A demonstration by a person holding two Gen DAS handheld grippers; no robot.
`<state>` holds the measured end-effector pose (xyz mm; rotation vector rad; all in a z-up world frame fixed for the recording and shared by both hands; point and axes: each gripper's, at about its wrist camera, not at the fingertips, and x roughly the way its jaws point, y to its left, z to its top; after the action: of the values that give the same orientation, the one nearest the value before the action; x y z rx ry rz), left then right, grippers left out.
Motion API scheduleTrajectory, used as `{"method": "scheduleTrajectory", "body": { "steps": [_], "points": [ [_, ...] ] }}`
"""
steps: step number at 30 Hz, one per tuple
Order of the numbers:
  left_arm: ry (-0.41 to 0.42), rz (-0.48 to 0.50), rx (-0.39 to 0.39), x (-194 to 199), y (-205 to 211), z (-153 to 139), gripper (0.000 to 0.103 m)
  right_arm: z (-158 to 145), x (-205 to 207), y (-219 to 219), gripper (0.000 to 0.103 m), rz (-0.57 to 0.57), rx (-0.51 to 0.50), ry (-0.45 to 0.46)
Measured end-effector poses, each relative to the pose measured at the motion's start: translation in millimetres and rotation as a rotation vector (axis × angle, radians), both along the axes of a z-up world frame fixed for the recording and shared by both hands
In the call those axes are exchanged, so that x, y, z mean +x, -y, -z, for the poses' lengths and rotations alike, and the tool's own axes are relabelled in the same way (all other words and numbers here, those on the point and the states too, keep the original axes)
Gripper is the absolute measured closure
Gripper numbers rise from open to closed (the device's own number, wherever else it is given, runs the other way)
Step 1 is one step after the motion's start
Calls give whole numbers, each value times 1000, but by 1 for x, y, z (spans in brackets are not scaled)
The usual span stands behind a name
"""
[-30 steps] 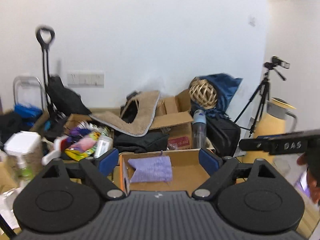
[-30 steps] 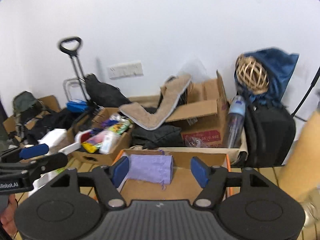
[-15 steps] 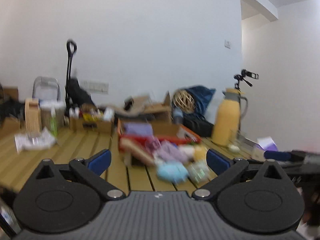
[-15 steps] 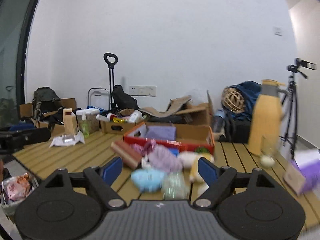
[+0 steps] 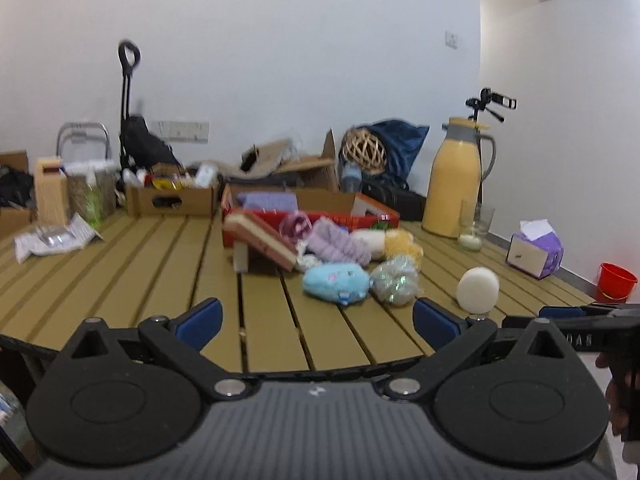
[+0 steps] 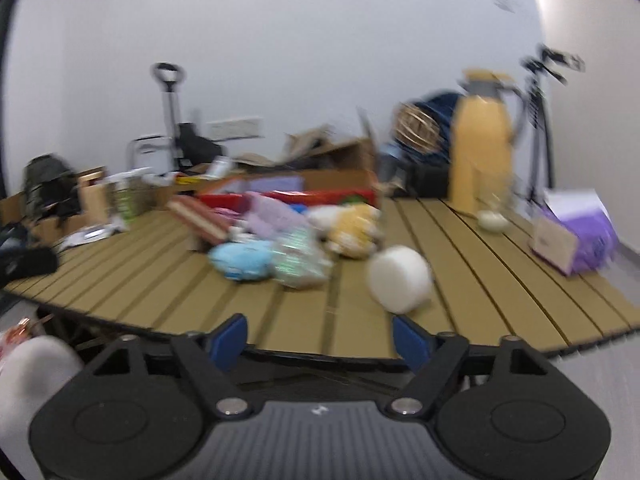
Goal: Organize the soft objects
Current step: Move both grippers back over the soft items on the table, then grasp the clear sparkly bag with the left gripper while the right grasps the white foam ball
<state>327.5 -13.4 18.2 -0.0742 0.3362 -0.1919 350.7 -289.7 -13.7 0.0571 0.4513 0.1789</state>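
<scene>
Both grippers (image 5: 316,318) (image 6: 320,338) farther back now

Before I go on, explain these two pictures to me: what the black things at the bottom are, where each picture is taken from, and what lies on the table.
Each picture comes from a camera mounted on a hand-held gripper, looking forward along its blue-tipped fingers. One view is from the left gripper, the other from the right gripper. A person holds both; no robot arm is involved. Both sets of jaws stand open and hold nothing. On the slatted table lies a heap of soft things: a blue plush toy, a purple fuzzy piece and a white sponge off to one side. Behind the heap is a red box.
</scene>
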Motion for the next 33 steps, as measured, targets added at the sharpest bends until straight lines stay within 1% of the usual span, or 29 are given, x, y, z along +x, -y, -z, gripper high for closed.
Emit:
{"method": "scheduleTrajectory", "body": {
  "steps": [2, 3, 4, 5, 7, 8, 9, 10, 11, 12, 14, 17, 19, 21, 22, 23, 24, 25, 26, 27, 29, 31, 32, 33],
  "points": [
    [-23, 4, -3, 17, 6, 6, 0, 9, 17, 17, 35, 37, 25, -35],
    [-29, 15, -2, 27, 12, 9, 0, 14, 26, 25, 37, 50, 35, -47],
    [-34, 29, 0, 36, 18, 10, 0, 18, 37, 33, 41, 60, 49, -59],
    [-34, 48, 5, 46, 25, 11, 0, 22, 48, 39, 44, 66, 64, -75],
    [-44, 74, 9, 67, 41, 12, 0, 27, 70, 50, 47, 64, 91, -108],
    [-47, 96, 10, 80, 50, 12, 0, 27, 82, 55, 49, 46, 122, -117],
    [-43, 121, 14, 92, 61, 11, 1, 26, 90, 58, 49, 35, 131, -117],
    [-36, 141, 20, 102, 71, 11, 1, 25, 99, 61, 54, 23, 139, -135],
    [-26, 168, 34, 114, 82, 12, 3, 24, 110, 64, 62, 4, 155, -139],
    [-19, 188, 57, 124, 93, 14, 6, 22, 117, 67, 62, -11, 172, -123],
    [-27, 197, 113, 150, 113, 19, 12, 17, 136, 74, 62, -22, 199, -117],
    [-92, 207, 149, 183, 132, 31, 27, 14, 159, 83, 62, 2, 219, -110],
    [-121, 217, 136, 195, 134, 39, 28, 15, 174, 88, 62, 28, 190, -107],
    [-134, 228, 133, 200, 135, 46, 28, 18, 183, 91, 61, 30, 194, -112],
    [-138, 229, 134, 200, 134, 48, 28, 17, 183, 92, 58, 12, 201, -105],
    [-138, 234, 131, 202, 134, 51, 32, 18, 183, 91, 48, -23, 214, -89],
    [-139, 238, 124, 203, 133, 52, 46, 18, 183, 88, 38, -52, 225, -86],
    [-148, 247, 111, 206, 132, 53, 50, 19, 184, 84, 36, -74, 226, -88],
    [-155, 257, 87, 207, 129, 54, 53, 19, 185, 77, 36, -95, 212, -90],
    [-155, 264, 70, 208, 126, 54, 62, 21, 188, 69, 36, -116, 185, -98],
    [-154, 276, 71, 208, 125, 55, 63, 28, 197, 55, 36, -139, 138, -135],
    [-141, 283, 72, 205, 125, 53, 64, 32, 204, 51, 39, -139, 161, -164],
    [-131, 284, 76, 203, 125, 52, 66, 32, 206, 47, 43, -135, 155, -165],
    [-121, 284, 72, 201, 123, 49, 66, 31, 207, 44, 53, -129, 141, -161]
  ]
}}
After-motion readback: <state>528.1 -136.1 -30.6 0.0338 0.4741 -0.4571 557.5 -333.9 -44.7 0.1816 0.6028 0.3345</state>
